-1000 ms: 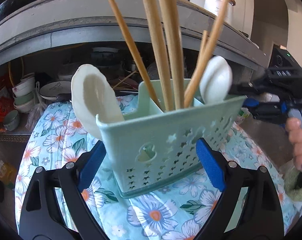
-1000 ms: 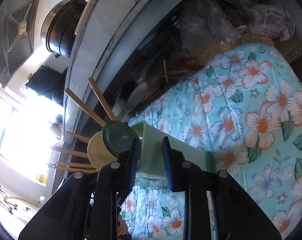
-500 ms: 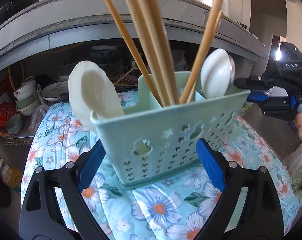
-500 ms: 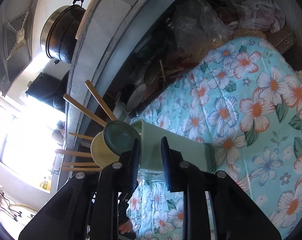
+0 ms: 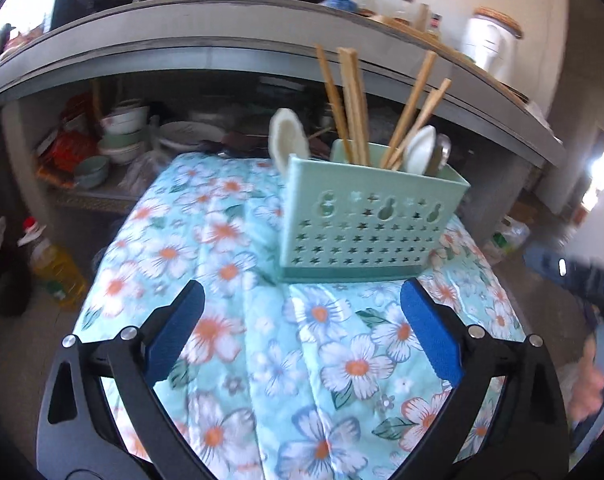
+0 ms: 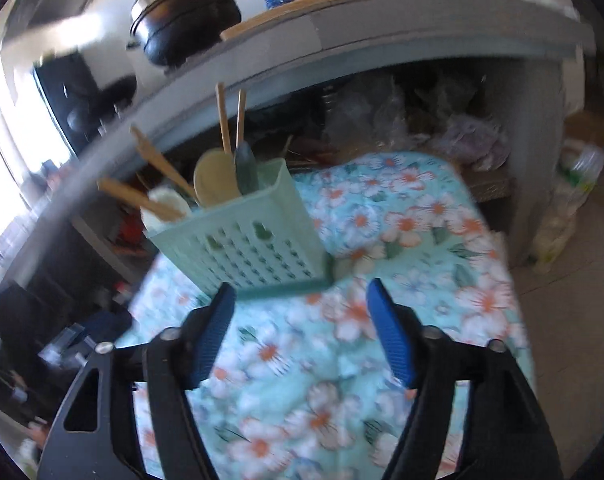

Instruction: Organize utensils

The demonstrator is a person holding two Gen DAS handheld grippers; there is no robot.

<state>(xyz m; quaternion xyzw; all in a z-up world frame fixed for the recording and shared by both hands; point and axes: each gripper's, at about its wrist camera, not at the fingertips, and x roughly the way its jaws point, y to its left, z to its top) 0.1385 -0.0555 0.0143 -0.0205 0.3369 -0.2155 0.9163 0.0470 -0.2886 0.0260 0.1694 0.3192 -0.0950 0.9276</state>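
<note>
A pale green perforated utensil caddy (image 5: 365,220) stands upright on the floral cloth (image 5: 238,280). It holds several wooden chopsticks (image 5: 353,108), white spoons (image 5: 288,142) and a metal spoon. My left gripper (image 5: 302,320) is open and empty, a short way in front of the caddy. In the right wrist view the caddy (image 6: 246,240) stands just beyond my right gripper (image 6: 302,320), which is open and empty. That view is blurred.
A grey counter (image 5: 222,40) runs behind, with black pots (image 6: 186,20) and bottles on top. Bowls and plates (image 5: 122,136) crowd the shelf under it. An oil bottle (image 5: 58,268) stands on the floor at left. Bags (image 6: 461,136) lie under the counter.
Both grippers have let go of the caddy and pulled back from it. The right gripper has opened and turned level. The caddy now stands free on the cloth.
</note>
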